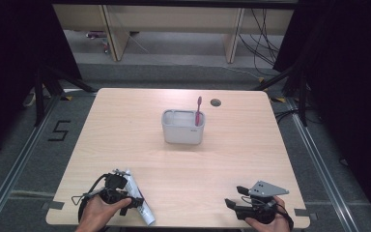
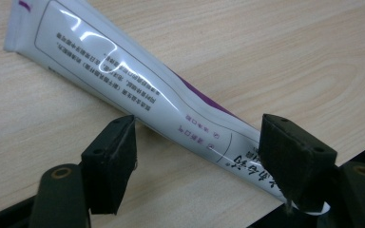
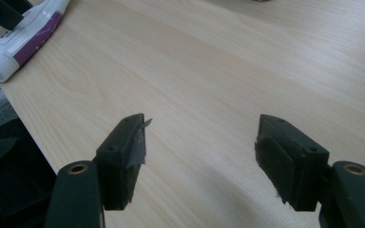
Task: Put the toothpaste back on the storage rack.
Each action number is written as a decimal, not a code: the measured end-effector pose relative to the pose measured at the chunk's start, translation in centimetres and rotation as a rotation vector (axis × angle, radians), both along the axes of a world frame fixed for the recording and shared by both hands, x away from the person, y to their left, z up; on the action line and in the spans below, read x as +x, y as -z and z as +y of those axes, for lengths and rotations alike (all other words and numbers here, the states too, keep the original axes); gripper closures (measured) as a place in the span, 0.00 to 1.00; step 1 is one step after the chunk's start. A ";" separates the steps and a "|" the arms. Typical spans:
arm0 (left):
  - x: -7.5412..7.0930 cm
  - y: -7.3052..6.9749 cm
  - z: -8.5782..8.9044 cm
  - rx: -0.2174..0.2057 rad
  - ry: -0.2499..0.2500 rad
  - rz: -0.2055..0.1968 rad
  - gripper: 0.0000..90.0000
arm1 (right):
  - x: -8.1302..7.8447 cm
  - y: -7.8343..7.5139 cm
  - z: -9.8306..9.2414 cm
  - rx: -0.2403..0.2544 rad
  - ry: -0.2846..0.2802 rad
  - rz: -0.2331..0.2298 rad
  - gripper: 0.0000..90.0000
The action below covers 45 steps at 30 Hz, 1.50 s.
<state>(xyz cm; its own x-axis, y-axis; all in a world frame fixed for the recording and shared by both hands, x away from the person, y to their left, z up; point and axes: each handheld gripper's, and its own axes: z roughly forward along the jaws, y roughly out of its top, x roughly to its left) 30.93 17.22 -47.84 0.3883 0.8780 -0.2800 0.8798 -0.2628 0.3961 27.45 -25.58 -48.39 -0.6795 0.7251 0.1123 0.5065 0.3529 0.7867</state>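
High view: the toothpaste tube (image 1: 137, 195) lies at lower left on the desk (image 1: 183, 159), under the left tongs (image 1: 121, 186); the right tongs (image 1: 236, 195) rest at lower right, well apart. Left gripper view: the tube's long axis runs upper left to lower right between the open pads (image 2: 111, 156), not yet gripped. Right gripper view: tongs open and empty, tube at upper left.

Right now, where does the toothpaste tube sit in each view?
High view: toothpaste tube lies near the table's front-left edge, beside the left gripper.
Left gripper view: tube runs diagonally between the open jaws.
Right gripper view: its capped end sits top left.
Shared landmark: wooden tabletop.
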 end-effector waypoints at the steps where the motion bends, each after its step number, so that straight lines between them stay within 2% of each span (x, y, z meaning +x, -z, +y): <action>1: 0.1 0.0 0.0 0.000 0.006 0.011 0.32 | 0.0 0.0 0.0 0.006 -0.005 0.004 0.39; 4: 0.4 0.0 -0.2 0.003 0.016 -0.003 0.35 | 0.0 0.0 0.0 0.000 0.002 -0.002 0.39; 6: 0.7 -0.2 -0.4 0.007 0.033 0.003 0.38 | 0.0 0.0 0.0 0.001 -0.006 -0.003 0.39; 8: 0.9 -0.2 -0.6 0.005 0.035 -0.008 0.42 | 0.0 0.0 0.0 0.002 -0.007 -0.002 0.39; 10: 1.1 -0.4 -0.7 0.018 0.055 -0.002 0.47 | 0.0 0.0 0.0 0.001 -0.004 -0.002 0.39; 14: 1.4 -0.3 -1.0 0.013 0.056 -0.004 0.49 | 0.0 0.0 0.0 0.000 -0.005 -0.004 0.39; 16: 1.7 -0.3 -1.0 0.016 0.075 0.012 0.49 | 0.0 -0.1 0.0 -0.002 -0.003 -0.001 0.39; 17: 1.8 -0.2 -1.2 0.019 0.067 0.014 0.49 | 0.0 -0.1 0.0 -0.002 -0.008 0.001 0.39; 20: 2.0 0.3 -1.8 0.033 0.088 0.026 0.50 | 0.0 -0.1 0.0 -0.002 -0.008 0.002 0.39; 24: 2.1 0.7 -2.6 0.063 0.128 0.017 0.57 | 0.0 -0.1 -0.1 0.003 -0.003 0.001 0.39; 26: 2.1 0.7 -2.8 0.070 0.142 0.008 0.62 | -0.1 -0.1 0.0 0.011 0.002 0.016 0.39; 27: 2.1 0.6 -2.9 0.077 0.150 0.013 0.63 | 0.0 -0.1 -0.1 0.000 -0.005 0.000 0.39; 31: 2.2 0.6 -3.3 0.075 0.179 0.006 0.67 | 0.0 -0.1 -0.1 0.001 -0.006 0.000 0.39; 32: 2.4 0.4 -3.3 0.096 0.207 -0.002 0.67 | 0.0 -0.1 -0.1 0.001 -0.006 0.000 0.39; 33: 2.3 0.4 -3.3 0.080 0.200 -0.004 0.69 | 0.0 -0.1 -0.1 0.001 -0.006 0.000 0.39; 36: 2.4 0.2 -3.4 0.078 0.228 -0.016 0.74 | 0.0 -0.1 -0.1 0.000 -0.006 0.000 0.39; 39: 2.5 0.1 -3.4 0.079 0.243 -0.007 0.76 | 0.0 -0.1 -0.1 0.002 -0.006 0.000 0.39; 41: 2.4 0.1 -3.5 0.071 0.231 -0.004 0.76 | 0.0 -0.1 -0.1 0.002 -0.006 -0.001 0.39; 43: 2.7 0.0 -3.6 0.078 0.261 0.005 0.78 | 0.0 -0.1 -0.1 0.000 -0.007 -0.004 0.39; 45: 2.7 0.0 -3.6 0.076 0.264 0.003 0.79 | 0.0 -0.1 -0.1 -0.001 -0.007 -0.004 0.39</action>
<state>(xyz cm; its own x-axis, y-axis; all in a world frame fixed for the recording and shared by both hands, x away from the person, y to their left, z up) 33.58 13.58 -47.83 0.6058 0.7650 -0.2186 0.7780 -0.5122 0.3639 27.45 -25.67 -48.25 -0.6850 0.7204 0.1088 0.5011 0.3574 0.7881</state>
